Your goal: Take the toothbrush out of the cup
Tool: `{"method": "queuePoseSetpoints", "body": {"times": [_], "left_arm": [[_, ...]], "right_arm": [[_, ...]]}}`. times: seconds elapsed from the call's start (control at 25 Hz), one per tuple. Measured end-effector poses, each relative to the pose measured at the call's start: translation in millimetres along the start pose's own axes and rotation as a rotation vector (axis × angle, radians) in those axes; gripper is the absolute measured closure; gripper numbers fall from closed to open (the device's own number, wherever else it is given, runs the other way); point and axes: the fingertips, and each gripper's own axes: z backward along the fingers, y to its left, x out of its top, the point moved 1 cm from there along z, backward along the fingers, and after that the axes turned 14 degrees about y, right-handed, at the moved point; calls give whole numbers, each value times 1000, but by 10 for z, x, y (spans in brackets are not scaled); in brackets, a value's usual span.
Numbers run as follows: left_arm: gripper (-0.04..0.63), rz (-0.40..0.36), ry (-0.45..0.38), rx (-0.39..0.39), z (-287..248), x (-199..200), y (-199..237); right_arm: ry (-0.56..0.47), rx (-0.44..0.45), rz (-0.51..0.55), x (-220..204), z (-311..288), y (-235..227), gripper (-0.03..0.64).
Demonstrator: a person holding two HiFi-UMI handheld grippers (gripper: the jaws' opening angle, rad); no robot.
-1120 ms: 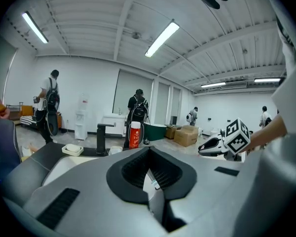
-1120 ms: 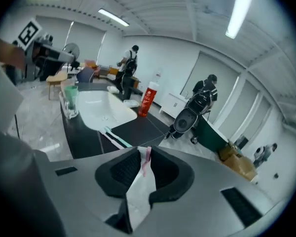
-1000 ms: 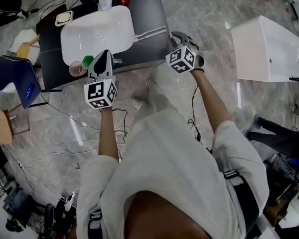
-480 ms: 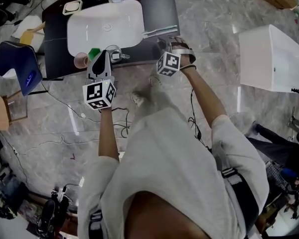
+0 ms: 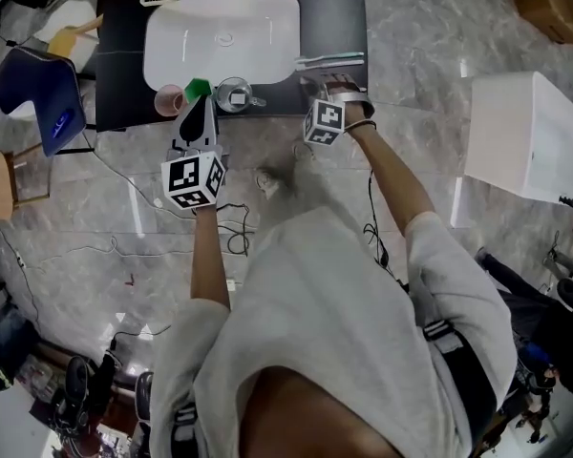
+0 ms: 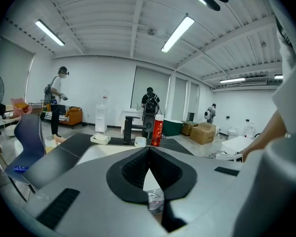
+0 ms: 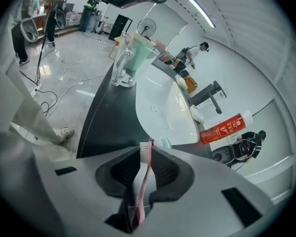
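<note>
Long overhead strip lamps give bright, even white light, and shadows stay faint. In the head view the polished floor carries pale glare streaks and the white basin is almost washed out. The near bottom edge is dark and soft. Both gripper views are fisheye circles with black corners, and straight lines bend toward the rim. The toothbrush blurs close to the lens.

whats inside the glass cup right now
No toothbrush stands in the glass cup; looking down into it, the head view shows only glare at its bottom. The pink toothbrush is clamped in the right gripper. Whether anything small lies inside cannot be told.
</note>
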Motion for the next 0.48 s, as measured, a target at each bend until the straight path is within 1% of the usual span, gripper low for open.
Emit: {"method": "queuePoseSetpoints", "body": {"times": [0.2,0.4,0.48], "left_arm": [[571,13,3,21,21,-44,79],[571,9,2,23,8,-25,65],[571,6,-2,23,-2,-8,54]], "right_arm": [[-29,38,-19,69,-44,14,528],[-60,72,-54,63,-23,-26,460],[-73,72,-83,57,10,-71,454]]}}
